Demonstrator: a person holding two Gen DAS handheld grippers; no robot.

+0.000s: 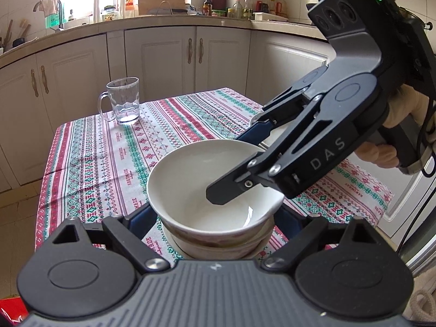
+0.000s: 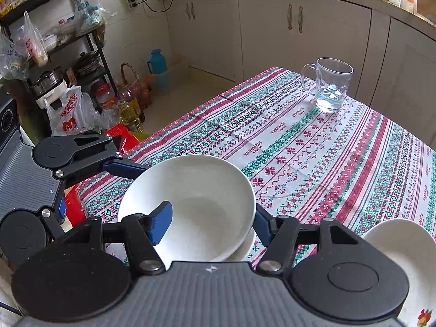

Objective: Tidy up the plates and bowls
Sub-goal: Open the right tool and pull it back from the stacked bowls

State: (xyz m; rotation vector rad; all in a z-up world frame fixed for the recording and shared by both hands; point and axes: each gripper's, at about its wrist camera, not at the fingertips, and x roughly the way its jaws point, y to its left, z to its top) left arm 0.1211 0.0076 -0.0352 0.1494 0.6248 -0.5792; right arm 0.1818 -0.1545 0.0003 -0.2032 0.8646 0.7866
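Top bowl [image 1: 190, 185]: at centre frame, stacked on other bowls on the counter [image 1: 95, 169].
Right gripper [image 2: 209, 220]: fingers pinch the top bowl's rim.
Left gripper [image 1: 215, 218]: fingers spread around the stack.
Glass mug [image 1: 124, 100]: upper left.

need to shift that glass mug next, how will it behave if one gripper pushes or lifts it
The glass mug looks rigid and probably fragile, being clear glass. It seems to hold a little water at the bottom, so a tilt may spill it. It stands near the edge of the tablecloth, so a push could bunch the cloth or tip the mug; lifting by the handle seems safer.
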